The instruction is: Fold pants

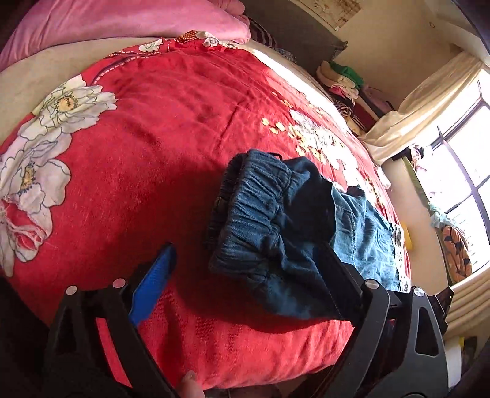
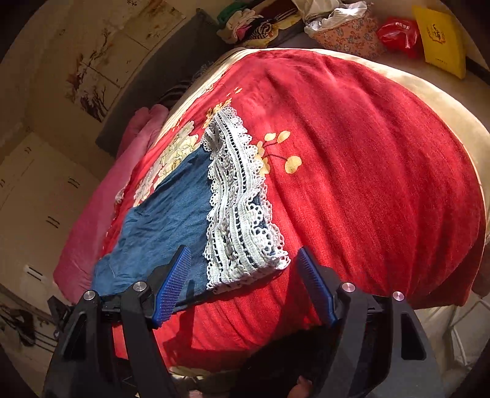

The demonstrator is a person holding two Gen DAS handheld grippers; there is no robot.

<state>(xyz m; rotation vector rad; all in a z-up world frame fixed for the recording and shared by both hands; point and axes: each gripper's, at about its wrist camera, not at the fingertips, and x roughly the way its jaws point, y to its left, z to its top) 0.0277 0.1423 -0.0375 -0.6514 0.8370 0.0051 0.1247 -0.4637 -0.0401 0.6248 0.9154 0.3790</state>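
1. The left gripper point(image 1: 245, 257) stands wide open, with its blue-padded finger point(image 1: 154, 283) on one side and its dark finger point(image 1: 340, 275) on the other.
2. The denim pants point(image 1: 275, 220) lie bunched between and just ahead of those fingers; the gathered elastic waistband point(image 1: 257, 199) is turned up towards the camera.
3. Cloth drapes against the inner face of the dark finger, while the blue-padded finger stands clear of the fabric over bare blanket. The pads do not press on the pants, so nothing is gripped.
4. The right gripper point(image 2: 245, 275) is also open, a broad gap between its two blue pads.
5. The lace-trimmed hem point(image 2: 242, 214) of the pants lies in that gap and runs forward from it; the plain denim stretches away past the pad point(image 2: 173, 287) on the left of that view.
6. That pad overlaps the denim edge; the other pad point(image 2: 315, 287) sits just beside the lace corner without touching it. Nothing is clamped.
7. The pants rest on a red flowered blanket point(image 1: 171, 122) covering the bed, which fills the space ahead of both grippers.
8. A pink quilt point(image 1: 122, 21) lies beyond the blanket, far ahead of the left gripper.
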